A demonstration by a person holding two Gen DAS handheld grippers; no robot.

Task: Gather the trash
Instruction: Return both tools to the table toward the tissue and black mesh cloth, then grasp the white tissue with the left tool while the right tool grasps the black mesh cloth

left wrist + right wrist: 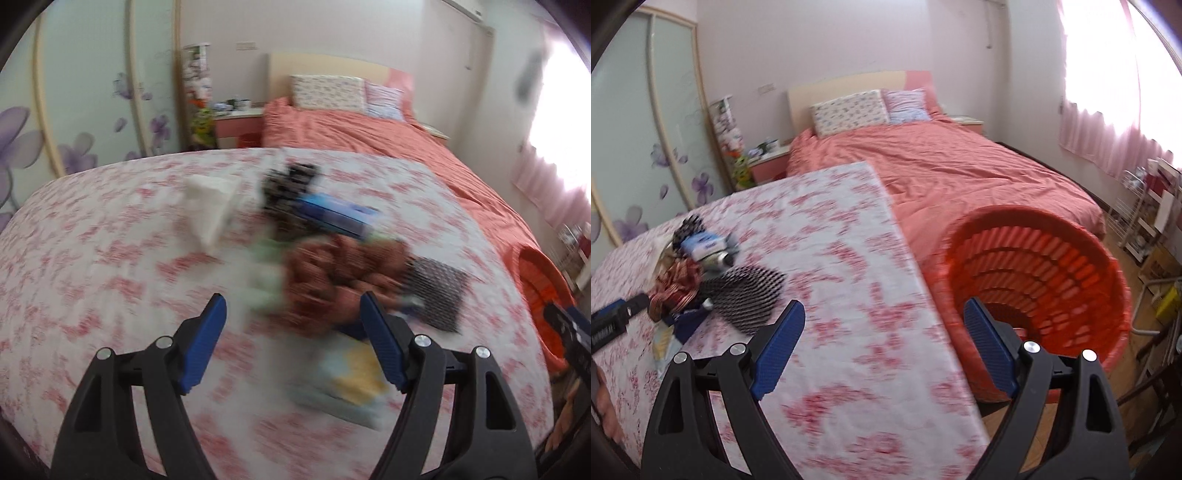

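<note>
A pile of trash lies on a table with a pink-flowered cloth (92, 258): a red-brown wrapper (332, 273), a blue box (336, 214), a black patterned packet (436, 295), a white crumpled tissue (210, 203) and a yellow-and-blue packet (354, 380). My left gripper (293, 314) is open and empty, just in front of the red-brown wrapper. My right gripper (884, 319) is open and empty, over the table's right edge beside an orange slatted basket (1052, 266). The pile also shows in the right wrist view (701, 273), with the left gripper's side (613, 321) beside it.
A bed with a coral cover (960, 166) and pillows (849, 110) stands behind the table. A pink nightstand (236, 125) is at the back left, sliding wardrobe doors (639, 147) on the left, and a wire rack (1145, 206) under the curtained window on the right.
</note>
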